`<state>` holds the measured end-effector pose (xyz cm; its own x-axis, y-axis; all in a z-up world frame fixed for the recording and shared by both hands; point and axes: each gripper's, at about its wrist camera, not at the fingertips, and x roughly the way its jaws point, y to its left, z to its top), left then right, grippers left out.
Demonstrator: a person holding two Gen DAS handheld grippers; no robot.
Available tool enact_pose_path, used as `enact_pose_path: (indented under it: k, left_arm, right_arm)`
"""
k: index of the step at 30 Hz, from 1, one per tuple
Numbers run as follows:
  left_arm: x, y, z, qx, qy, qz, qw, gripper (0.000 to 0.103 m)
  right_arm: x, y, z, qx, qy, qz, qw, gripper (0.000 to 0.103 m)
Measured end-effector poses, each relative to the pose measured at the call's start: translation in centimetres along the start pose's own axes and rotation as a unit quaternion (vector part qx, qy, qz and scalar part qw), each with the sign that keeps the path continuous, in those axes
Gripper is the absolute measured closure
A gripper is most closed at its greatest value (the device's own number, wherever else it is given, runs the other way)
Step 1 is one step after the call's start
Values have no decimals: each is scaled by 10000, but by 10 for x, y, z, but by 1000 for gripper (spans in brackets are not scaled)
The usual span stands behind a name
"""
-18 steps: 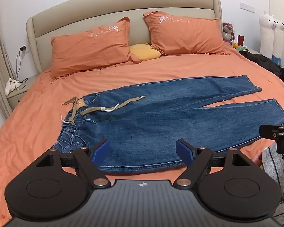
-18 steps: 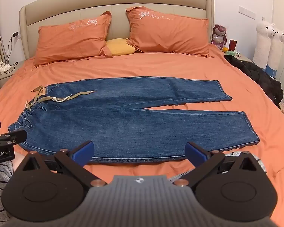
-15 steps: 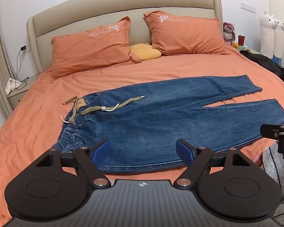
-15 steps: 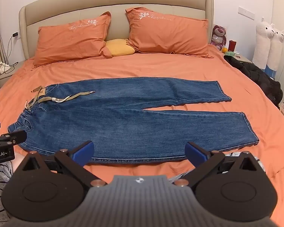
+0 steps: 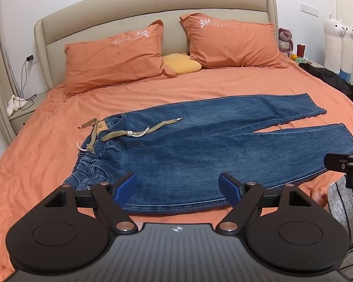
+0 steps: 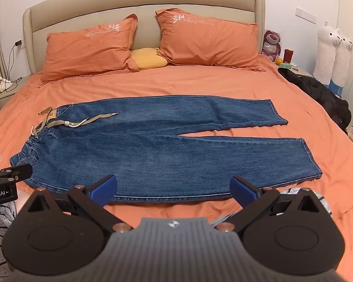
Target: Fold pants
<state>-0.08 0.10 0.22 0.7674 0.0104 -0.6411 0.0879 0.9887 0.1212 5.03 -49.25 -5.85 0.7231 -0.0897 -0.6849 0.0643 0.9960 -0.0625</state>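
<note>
Pants (image 6: 153, 150) lying flat across bed (image 6: 200, 82), waist at left, legs splaying rightward. Belt (image 6: 82, 123) trailing over waist. Left tongs (image 5: 177, 186) and right tongs (image 6: 173, 189) hovering wide open, gripping nothing, at near hem. Pillows (image 6: 89, 47), yellow cushion (image 6: 148, 58) sitting behind; black jacket (image 6: 317, 94) lying at right edge.

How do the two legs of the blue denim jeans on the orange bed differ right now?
The far leg lies nearer the pillows; the near leg lies along the bed's front edge. The far leg's hem stops short of the near leg's hem. They split apart toward the hems. Both lie flat, unfolded.
</note>
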Motion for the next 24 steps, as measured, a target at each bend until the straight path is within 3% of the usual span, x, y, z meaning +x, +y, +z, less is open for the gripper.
enact_pose_path:
  k: [24]
  left_arm:
    - [1, 3, -3, -63, 27, -32, 10000, 11]
  right_arm:
    - [-1, 7, 1, -14, 39, -8, 10000, 5]
